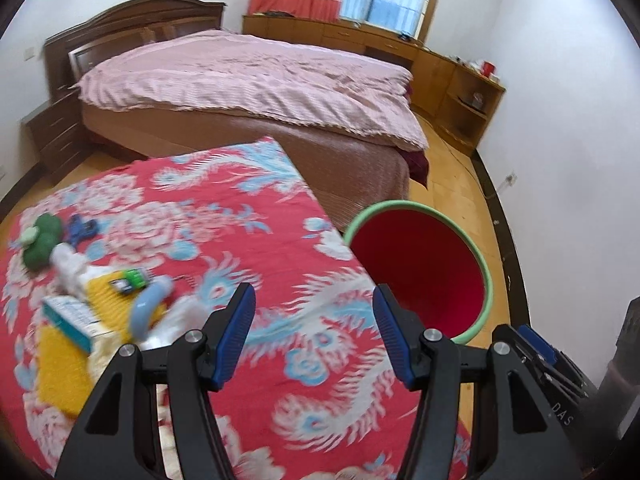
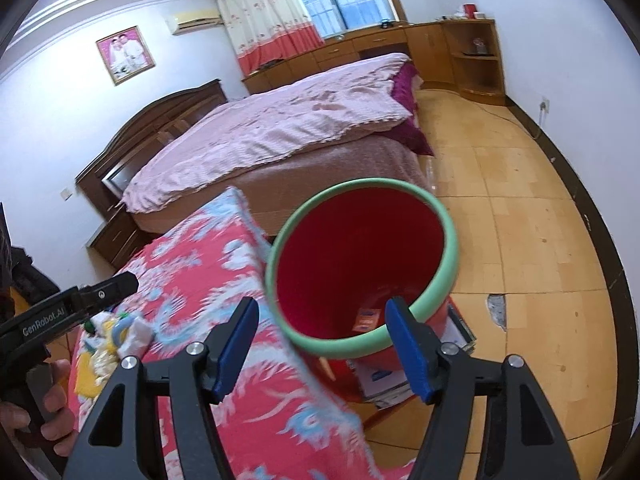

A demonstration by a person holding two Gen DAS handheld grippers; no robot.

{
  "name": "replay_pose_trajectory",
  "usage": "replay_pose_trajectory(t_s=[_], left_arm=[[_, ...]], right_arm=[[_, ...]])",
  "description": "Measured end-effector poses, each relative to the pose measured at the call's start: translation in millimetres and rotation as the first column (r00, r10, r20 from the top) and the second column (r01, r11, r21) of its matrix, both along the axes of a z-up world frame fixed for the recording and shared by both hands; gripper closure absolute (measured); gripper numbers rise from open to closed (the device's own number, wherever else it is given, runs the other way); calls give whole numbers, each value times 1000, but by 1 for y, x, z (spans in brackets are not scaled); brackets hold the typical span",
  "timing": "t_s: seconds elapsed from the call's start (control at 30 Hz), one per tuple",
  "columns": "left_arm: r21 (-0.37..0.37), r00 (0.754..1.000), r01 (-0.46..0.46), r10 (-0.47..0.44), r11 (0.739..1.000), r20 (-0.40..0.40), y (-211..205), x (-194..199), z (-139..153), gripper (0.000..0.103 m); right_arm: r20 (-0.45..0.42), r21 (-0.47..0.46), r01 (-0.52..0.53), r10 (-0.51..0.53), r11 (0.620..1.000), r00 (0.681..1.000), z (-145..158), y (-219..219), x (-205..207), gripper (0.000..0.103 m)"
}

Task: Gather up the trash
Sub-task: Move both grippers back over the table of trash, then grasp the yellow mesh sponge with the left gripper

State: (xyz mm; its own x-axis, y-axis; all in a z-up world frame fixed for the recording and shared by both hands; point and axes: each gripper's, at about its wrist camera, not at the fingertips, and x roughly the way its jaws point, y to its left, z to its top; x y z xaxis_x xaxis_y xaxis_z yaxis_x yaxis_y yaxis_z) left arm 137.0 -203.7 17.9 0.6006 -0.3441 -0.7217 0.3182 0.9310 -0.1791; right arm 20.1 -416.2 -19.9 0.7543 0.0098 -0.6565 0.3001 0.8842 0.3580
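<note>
Partly blurred trash pile (image 1: 92,312); bucket (image 2: 438,292) base hidden behind cloth (image 2: 200,280).

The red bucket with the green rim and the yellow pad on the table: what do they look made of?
Red bucket: likely plastic, with smooth, even-coloured walls and a thick moulded green rim. Yellow pad: probably sponge or textured cloth, with a matte, rough surface; blur leaves it open.
</note>
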Motion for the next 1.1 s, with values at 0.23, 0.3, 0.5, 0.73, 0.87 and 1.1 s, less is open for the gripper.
replay_pose_trajectory(t_s=[0.23,0.3,0.5,0.73,0.87,1.1], left_arm=[[-3,995,-97,97,995,18,55,-21,11,42],[0,993,-116,116,993,21,68,-26,12,42],[12,984,-179,179,984,22,111,-39,9,42],[46,967,-255,256,966,2,157,-44,-7,42],[61,954,-297,298,953,-23,179,-41,-23,42],[94,941,-320,328,943,-79,196,-28,-53,42]], right_arm=[[16,-6,-68,68,998,998,13,37,-10,33],[19,-7,-86,86,996,996,16,47,-12,33],[24,-12,-132,132,991,991,22,75,-18,32],[4,-22,-179,179,984,984,16,103,-18,30],[-16,-28,-206,206,978,978,12,117,-14,30],[-49,-27,-228,226,973,973,2,132,-7,30]])
